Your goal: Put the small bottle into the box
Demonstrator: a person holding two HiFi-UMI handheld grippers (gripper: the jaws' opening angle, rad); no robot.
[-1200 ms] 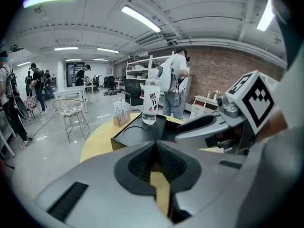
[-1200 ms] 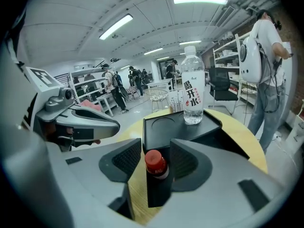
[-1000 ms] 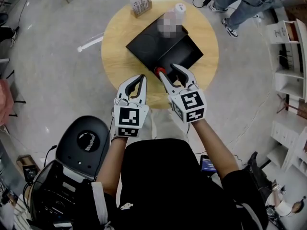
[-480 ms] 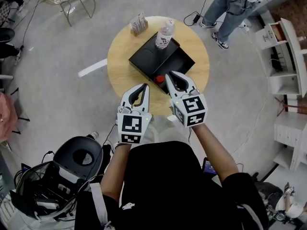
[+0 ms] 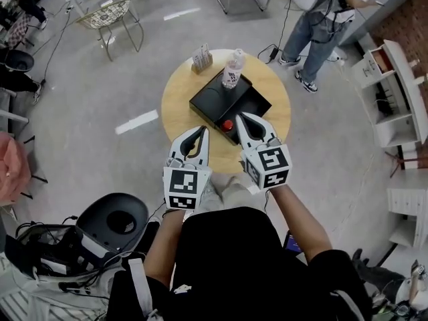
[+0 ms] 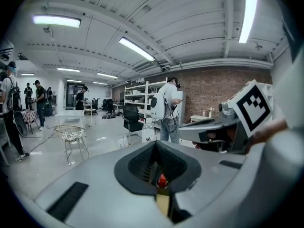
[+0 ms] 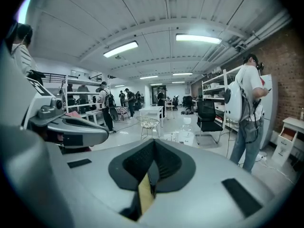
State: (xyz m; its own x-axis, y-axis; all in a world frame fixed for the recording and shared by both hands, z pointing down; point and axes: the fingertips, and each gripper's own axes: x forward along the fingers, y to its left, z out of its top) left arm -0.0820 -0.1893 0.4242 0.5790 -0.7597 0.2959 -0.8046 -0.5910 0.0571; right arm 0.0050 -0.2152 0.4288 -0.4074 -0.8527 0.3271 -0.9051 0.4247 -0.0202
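Note:
On the round wooden table (image 5: 175,105) lies a black box (image 5: 231,101). The small bottle's red cap (image 5: 227,125) shows at the box's near corner; I cannot tell if it is inside. My right gripper (image 5: 245,118) hovers just right of that cap, shut with nothing between its jaws. My left gripper (image 5: 202,131) is shut too, left of the cap over the table's near edge. Through the left gripper's (image 6: 157,174) narrow slit the red cap (image 6: 162,180) peeps. The right gripper view shows only its shut jaws (image 7: 151,174).
A tall clear bottle (image 5: 233,69) stands at the box's far corner, and a card holder (image 5: 202,57) sits on the table's far edge. A person (image 5: 314,19) stands beyond the table, a wire chair (image 5: 107,15) far left, a black seat (image 5: 114,223) beside me.
The right gripper's jaws went from wide open to shut, leaving the red-capped bottle at the box's near corner. Both grippers drew back toward me and the view pulled away from the table.

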